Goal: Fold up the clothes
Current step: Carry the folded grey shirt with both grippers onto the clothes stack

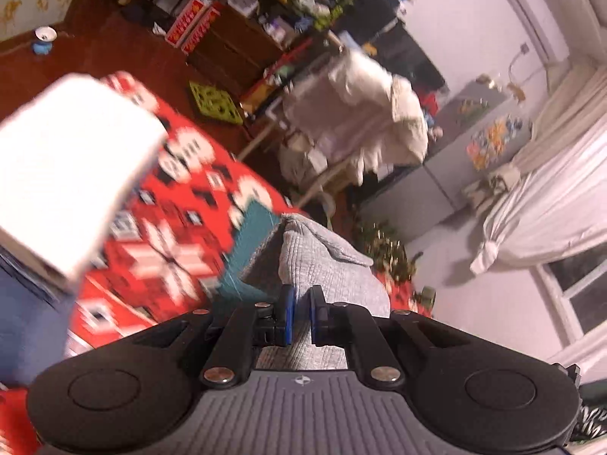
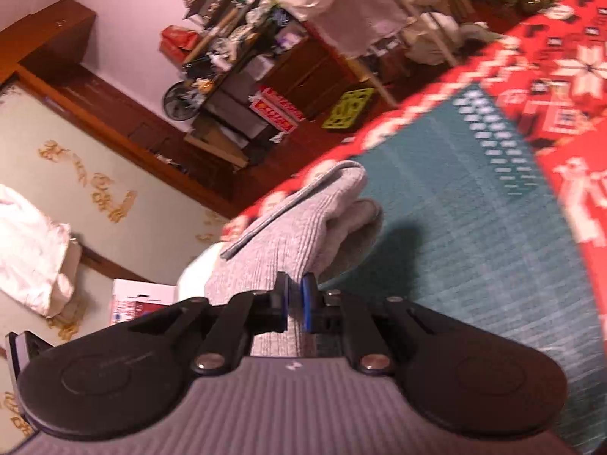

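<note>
Nearest to us in both views is the black and grey body of the tongs. Our left tongs (image 1: 299, 313) are closed almost fully, and the blue pads (image 1: 289, 314) pinch a fold of the grey ribbed garment (image 1: 322, 265). The cloth rises in front of the pads to a soft peak. Our right tongs (image 2: 295, 303) are closed in the same way on the same grey ribbed garment (image 2: 303, 223), which runs forward from the pads as a folded band with a rolled end. In both views the garment hangs from the tongs above the teal mat (image 2: 474, 227). This mat lies on the red patterned cover (image 2: 561, 76) with white snowflake figures.

In the left view a blurred white block (image 1: 72, 174) stands at the left, above the red cover. Behind it we see a cluttered shelf (image 1: 265, 19) and a rack with pale clothes (image 1: 364, 110). A white curtain (image 1: 550, 208) hangs at the right.
</note>
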The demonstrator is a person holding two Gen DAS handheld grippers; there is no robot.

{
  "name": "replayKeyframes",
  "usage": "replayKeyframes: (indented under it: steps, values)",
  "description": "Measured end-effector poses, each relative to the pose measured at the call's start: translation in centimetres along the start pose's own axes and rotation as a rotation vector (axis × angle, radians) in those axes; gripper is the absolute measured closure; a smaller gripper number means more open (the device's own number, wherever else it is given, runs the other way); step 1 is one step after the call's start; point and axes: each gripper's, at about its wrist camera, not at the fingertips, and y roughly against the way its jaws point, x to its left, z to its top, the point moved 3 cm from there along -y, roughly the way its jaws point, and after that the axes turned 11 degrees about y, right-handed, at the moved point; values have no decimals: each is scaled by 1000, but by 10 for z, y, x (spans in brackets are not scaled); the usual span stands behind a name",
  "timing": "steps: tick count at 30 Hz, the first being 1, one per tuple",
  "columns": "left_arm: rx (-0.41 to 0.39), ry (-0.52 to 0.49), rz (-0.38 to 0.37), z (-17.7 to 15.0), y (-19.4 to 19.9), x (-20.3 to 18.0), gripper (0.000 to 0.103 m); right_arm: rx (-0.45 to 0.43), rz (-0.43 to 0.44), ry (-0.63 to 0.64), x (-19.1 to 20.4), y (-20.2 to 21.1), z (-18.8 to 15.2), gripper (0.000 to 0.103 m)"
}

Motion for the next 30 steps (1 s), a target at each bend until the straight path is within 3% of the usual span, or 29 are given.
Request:
replayKeyframes:
  steps: [7, 15, 21, 30]
  values:
    - [-78, 39, -20, 84, 50, 31, 95, -2, 74, 76, 102, -51, 19, 96]
    - [-106, 88, 12, 152, 57, 92, 95, 21, 123, 109, 186, -136, 25, 96]
    - [-90, 173, 25, 170, 33, 152, 95, 80, 113, 118, 201, -202, 8, 96]
    - [-69, 224, -6, 168, 15, 197, 92, 134, 83, 118, 166, -258, -16, 94]
